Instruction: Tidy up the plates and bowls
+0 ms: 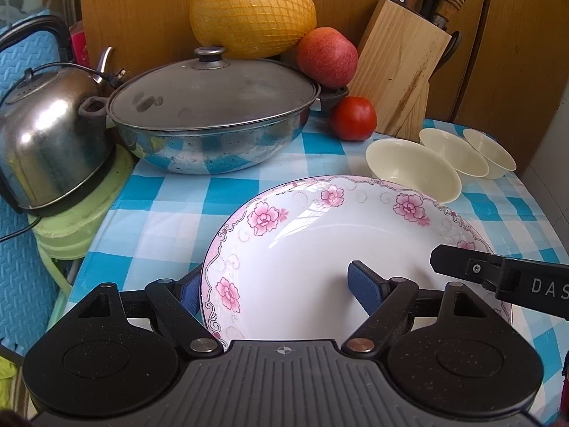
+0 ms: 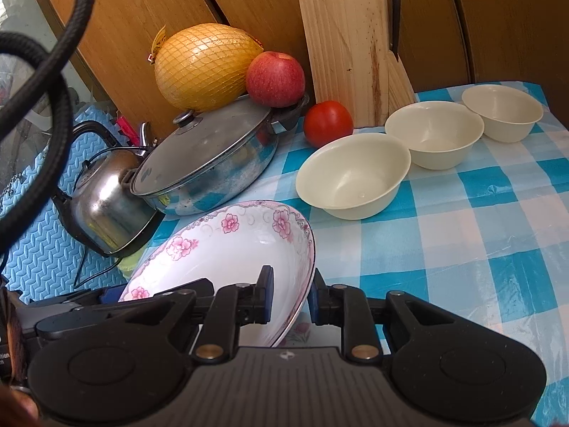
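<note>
A white plate with pink flowers (image 1: 320, 249) lies low in the left wrist view on the blue checked cloth (image 1: 177, 220). My left gripper (image 1: 274, 291) is open, its jaws straddling the plate's near left rim, one finger outside, one over the plate. My right gripper (image 2: 291, 299) straddles the plate's right rim (image 2: 249, 249) with a narrow gap; the pads look just off the rim. Its black finger (image 1: 498, 274) shows at the right of the left wrist view. Three cream bowls (image 2: 352, 174) (image 2: 434, 131) (image 2: 501, 110) stand in a row behind the plate.
A lidded steel pan (image 1: 213, 121) and a kettle (image 1: 53, 135) stand at the back left. A pomelo (image 1: 252, 7), an apple (image 1: 327, 55), a tomato (image 1: 352, 117) and a wooden knife block (image 1: 402, 71) line the back against the wooden cabinet.
</note>
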Demonstrator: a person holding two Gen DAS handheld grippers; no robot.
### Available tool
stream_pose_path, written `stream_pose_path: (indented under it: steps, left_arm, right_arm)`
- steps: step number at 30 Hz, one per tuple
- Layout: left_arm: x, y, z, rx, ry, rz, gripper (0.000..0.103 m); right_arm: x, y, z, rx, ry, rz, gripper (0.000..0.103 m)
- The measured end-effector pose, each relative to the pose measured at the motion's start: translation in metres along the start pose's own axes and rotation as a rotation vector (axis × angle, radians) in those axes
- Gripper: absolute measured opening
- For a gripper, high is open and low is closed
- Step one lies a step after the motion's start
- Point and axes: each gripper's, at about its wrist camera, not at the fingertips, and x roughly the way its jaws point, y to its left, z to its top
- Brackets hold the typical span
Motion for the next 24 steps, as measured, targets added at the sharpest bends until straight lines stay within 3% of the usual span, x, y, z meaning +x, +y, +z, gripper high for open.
stream_pose_path:
  steps: [24]
  left_arm:
    - [-0.017, -0.03, -0.014, 0.073, -0.028, -0.042, 0.086]
  right_arm:
    - [-0.04, -0.015, -0.021, 0.063, -0.042, -0.032, 0.021]
